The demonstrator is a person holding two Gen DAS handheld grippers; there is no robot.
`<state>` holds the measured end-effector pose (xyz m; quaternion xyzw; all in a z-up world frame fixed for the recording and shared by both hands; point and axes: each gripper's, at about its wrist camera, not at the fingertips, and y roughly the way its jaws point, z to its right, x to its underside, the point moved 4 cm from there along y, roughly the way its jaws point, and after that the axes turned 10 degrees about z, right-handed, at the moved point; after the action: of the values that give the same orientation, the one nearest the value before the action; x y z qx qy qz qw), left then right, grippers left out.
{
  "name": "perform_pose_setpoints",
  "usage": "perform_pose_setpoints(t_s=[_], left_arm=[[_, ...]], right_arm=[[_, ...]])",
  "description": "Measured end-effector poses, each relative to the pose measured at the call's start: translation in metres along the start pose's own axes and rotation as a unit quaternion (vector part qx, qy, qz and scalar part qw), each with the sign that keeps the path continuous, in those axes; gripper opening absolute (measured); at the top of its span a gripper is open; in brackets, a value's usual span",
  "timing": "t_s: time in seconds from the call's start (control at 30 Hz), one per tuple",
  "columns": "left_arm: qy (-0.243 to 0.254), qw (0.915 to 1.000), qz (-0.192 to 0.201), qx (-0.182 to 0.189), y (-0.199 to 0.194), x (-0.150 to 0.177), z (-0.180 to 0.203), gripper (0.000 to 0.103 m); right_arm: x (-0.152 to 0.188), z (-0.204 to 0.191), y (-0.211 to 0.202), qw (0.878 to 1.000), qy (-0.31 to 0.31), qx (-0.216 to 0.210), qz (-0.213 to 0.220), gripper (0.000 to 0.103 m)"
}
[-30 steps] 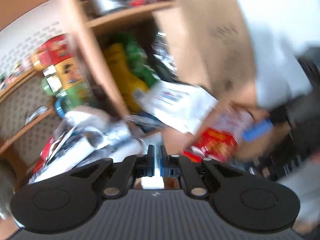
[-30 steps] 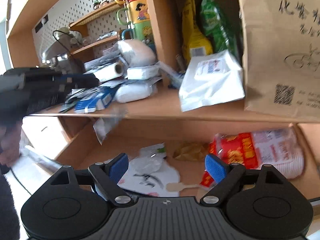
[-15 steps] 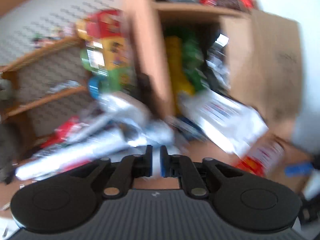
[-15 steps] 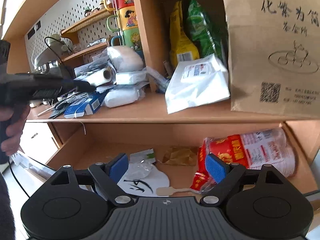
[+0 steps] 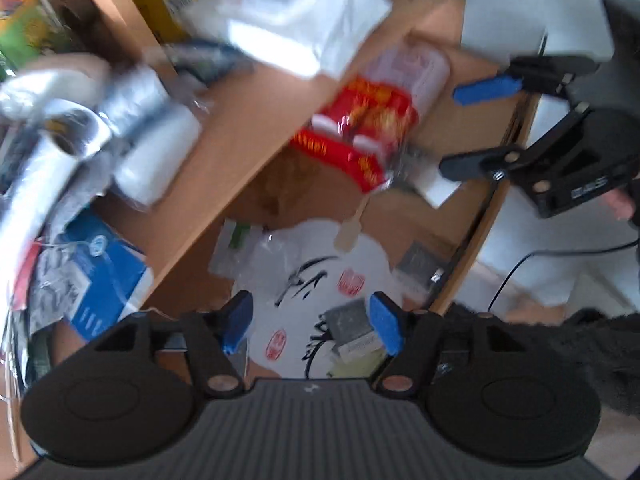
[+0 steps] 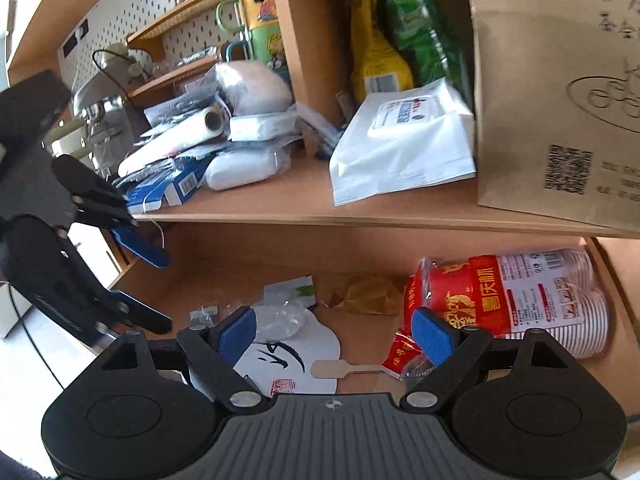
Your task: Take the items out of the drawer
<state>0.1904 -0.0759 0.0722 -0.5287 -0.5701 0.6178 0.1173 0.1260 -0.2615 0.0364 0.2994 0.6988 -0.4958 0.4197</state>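
Note:
The open wooden drawer [image 6: 224, 280] holds a white round fan with black calligraphy [image 6: 292, 364], a red and white sleeve of paper cups [image 6: 516, 296], a crumpled brown bag [image 6: 360, 292] and clear plastic wrappers [image 6: 280, 320]. My left gripper [image 5: 312, 326] is open and empty above the fan [image 5: 320, 280], which shows blurred below it. My right gripper [image 6: 334, 334] is open and empty, in front of the drawer between the fan and the cups. The left gripper also shows at the left of the right wrist view [image 6: 156, 288], and the right gripper shows open in the left wrist view [image 5: 472, 128].
The shelf above the drawer [image 6: 360, 208] carries a white pouch [image 6: 404, 148], a large brown paper bag [image 6: 560, 92], a blue box [image 6: 172, 188], a plastic roll [image 6: 176, 136] and snack bags. A small grey packet [image 5: 352, 328] lies by the fan near the drawer's front edge [image 5: 476, 236].
My left gripper has opened from shut and swung from the shelf down over the drawer and the fan. My right gripper has stayed open and moved a little closer to the drawer.

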Motion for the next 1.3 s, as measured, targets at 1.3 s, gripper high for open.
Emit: perform_pose_setpoints(t_s=[1.3], left_arm=[[0.122,0.9762,-0.145,0.105,0.162,0.053,-0.001,0.037]], right_arm=[[-0.025,-0.018,0.074,0.957,-0.158,-0.113,-0.216,0.053]])
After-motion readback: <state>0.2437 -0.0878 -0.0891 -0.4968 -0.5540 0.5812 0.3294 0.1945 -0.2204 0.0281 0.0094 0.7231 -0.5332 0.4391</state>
